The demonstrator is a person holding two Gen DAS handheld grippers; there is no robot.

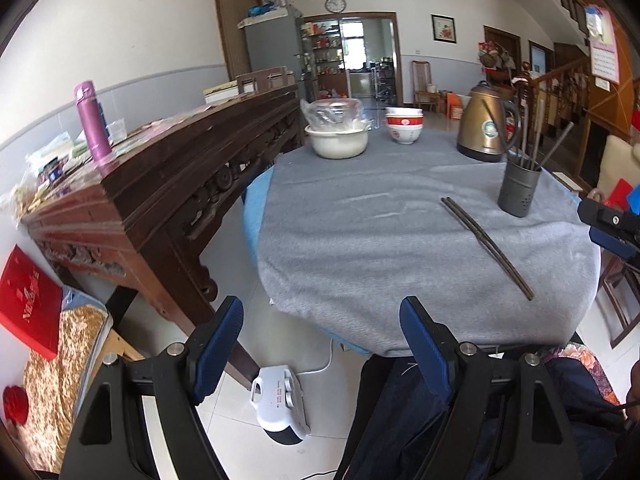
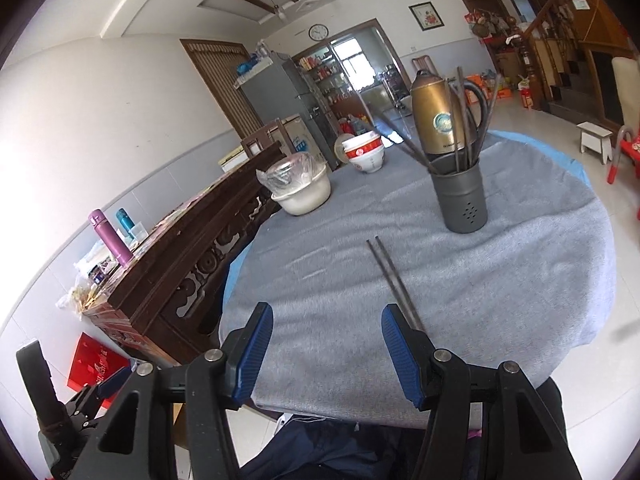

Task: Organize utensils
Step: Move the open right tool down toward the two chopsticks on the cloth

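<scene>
Chopsticks (image 2: pixel 394 280) lie on the surface, long axis running away from you toward the holder (image 2: pixel 460 196). Your right gripper (image 2: pixel 327 354), fingers released and empty, is nearer; the left gripper (image 1: pixel 322 354) is released too.

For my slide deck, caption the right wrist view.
Open right gripper near a pair of chopsticks lying on the gray tablecloth, before a utensil holder.

Along the far edge of the grey-clothed tabletop (image 1: pixel 360 240) stand a brass kettle (image 1: pixel 484 124), stacked red-and-white bowls (image 1: pixel 404 124) and a plastic-covered white pot (image 1: pixel 338 136); a purple flask (image 1: pixel 92 124) tops the carved sideboard (image 1: pixel 180 184) beside it.
</scene>
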